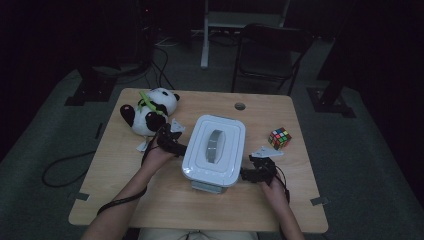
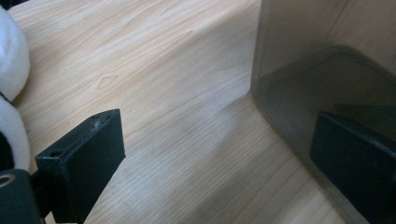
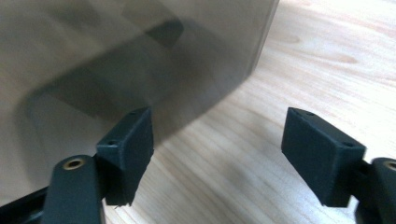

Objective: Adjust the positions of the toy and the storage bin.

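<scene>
A white lidded box [image 1: 214,150] with a grey handle [image 1: 216,145] on its lid stands in the middle of the wooden table [image 1: 125,170]. My left gripper [image 1: 176,145] is at the box's left side, open. In the left gripper view its jaws [image 2: 219,140] stand wide apart, one over bare wood, the other in front of the box's cloudy wall [image 2: 303,70]. My right gripper [image 1: 250,174] is at the box's right front corner, also open [image 3: 222,128]. One of its jaws is against the box wall [image 3: 116,56] and the other over the table. Nothing is gripped.
A panda plush [image 1: 150,112] lies at the back left, close behind my left hand, and its white fur [image 2: 11,70] edges the left gripper view. A colour cube [image 1: 279,138] sits right of the box. A dark chair [image 1: 270,50] stands beyond the table.
</scene>
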Demonstrator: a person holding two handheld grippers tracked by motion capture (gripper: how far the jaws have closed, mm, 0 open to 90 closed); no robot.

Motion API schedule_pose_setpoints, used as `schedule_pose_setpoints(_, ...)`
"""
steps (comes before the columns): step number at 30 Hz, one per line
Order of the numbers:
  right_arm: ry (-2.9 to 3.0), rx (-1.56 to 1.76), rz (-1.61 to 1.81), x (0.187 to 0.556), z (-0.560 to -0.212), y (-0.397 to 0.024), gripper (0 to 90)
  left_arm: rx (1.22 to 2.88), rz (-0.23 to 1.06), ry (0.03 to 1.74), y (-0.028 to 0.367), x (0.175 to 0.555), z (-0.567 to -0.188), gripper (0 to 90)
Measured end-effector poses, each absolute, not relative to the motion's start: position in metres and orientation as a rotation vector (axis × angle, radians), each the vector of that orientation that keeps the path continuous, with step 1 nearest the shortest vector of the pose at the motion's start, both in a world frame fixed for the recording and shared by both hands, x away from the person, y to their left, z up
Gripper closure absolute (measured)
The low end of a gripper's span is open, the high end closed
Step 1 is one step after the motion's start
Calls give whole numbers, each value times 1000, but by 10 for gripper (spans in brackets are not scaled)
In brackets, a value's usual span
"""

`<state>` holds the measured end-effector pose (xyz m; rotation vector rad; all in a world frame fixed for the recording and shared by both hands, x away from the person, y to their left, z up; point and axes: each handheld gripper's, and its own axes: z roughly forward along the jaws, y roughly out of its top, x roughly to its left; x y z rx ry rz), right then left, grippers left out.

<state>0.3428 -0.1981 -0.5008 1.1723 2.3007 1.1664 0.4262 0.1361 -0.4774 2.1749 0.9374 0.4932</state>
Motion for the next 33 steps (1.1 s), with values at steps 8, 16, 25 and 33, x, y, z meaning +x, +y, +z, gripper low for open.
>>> schedule_pose_setpoints(8, 2317, 1170, 1229, 340, -499, -195, 241, 2157, 481, 961, 142, 432, -478, 40)
schedule_pose_setpoints(16, 2278, 1117, 1285, 339, -495, -203, 165, 2144, 478, 975, 157, 429, -484, 31)
schedule_pose_setpoints(25, 2126, 1160, 1308, 347, -477, -232, 136, 2147, 453, 942, 164, 415, -484, 31)
schedule_pose_setpoints(33, 2081, 1301, 1304, 361, -468, -257, 119, 2184, 429, 907, 171, 402, -492, 31)
